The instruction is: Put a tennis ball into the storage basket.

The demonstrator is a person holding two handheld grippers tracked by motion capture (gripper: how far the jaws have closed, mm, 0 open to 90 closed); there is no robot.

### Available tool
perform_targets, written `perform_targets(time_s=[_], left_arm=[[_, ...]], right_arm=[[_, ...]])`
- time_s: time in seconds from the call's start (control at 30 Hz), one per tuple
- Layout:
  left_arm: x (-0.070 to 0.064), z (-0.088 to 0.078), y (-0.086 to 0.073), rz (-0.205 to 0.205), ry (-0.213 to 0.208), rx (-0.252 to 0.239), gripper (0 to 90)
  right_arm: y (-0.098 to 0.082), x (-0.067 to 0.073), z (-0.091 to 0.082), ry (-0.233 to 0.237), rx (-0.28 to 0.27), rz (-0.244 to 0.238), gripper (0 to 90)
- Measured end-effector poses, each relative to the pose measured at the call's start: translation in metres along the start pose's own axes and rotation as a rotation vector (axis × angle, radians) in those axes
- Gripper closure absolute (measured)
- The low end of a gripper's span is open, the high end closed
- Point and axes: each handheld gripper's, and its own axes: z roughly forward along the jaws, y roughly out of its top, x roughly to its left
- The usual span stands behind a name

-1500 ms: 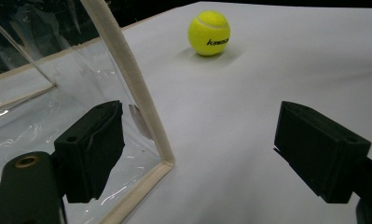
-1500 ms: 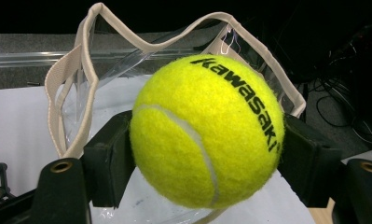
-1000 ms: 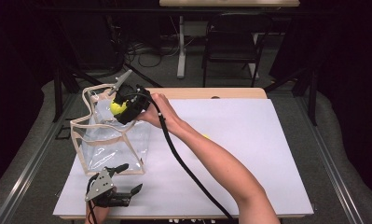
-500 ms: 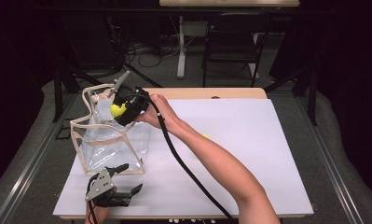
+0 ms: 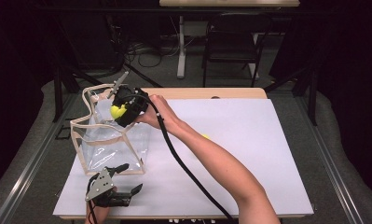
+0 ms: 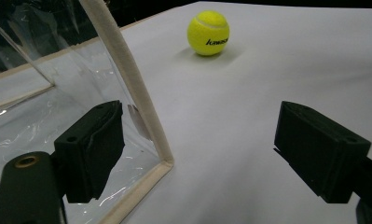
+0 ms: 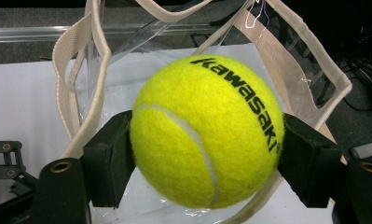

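- High view: a white table (image 5: 249, 154) with a clear plastic bag (image 5: 110, 140), trimmed in beige, standing at its left side. The right gripper (image 5: 123, 109), held in a hand whose bare forearm reaches in from the bottom, hangs over the bag's open top with a yellow tennis ball (image 5: 118, 111) clamped between its jaws. A black cable trails from it along the arm. The left gripper (image 5: 127, 179) sits low near the front edge of the table, just in front of the bag, its jaws spread apart with nothing between them. A small yellow spot beside the forearm is probably a second ball (image 5: 205, 136), though most of it is hidden.
- Left gripper view: the two black jaws stand wide apart. One lies against the bag's clear wall beside a beige corner seam; the other is over bare table. The second ball rests on the table farther off.
- Right gripper view: both jaws press the sides of the tennis ball, which bears black lettering. Right behind it are the bag's open mouth and beige handles (image 7: 83, 74).
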Motion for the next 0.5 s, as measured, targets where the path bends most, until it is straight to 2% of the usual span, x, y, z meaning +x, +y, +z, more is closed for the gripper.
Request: perform_targets(time_s=[0.5], left_arm=[[0.0000, -0.0002, 0.0001, 0.002, -0.001, -0.001, 16.0]], right_arm=[[0.0001, 0.0011, 0.0040, 0.008, 0.026, 0.002, 26.1]])
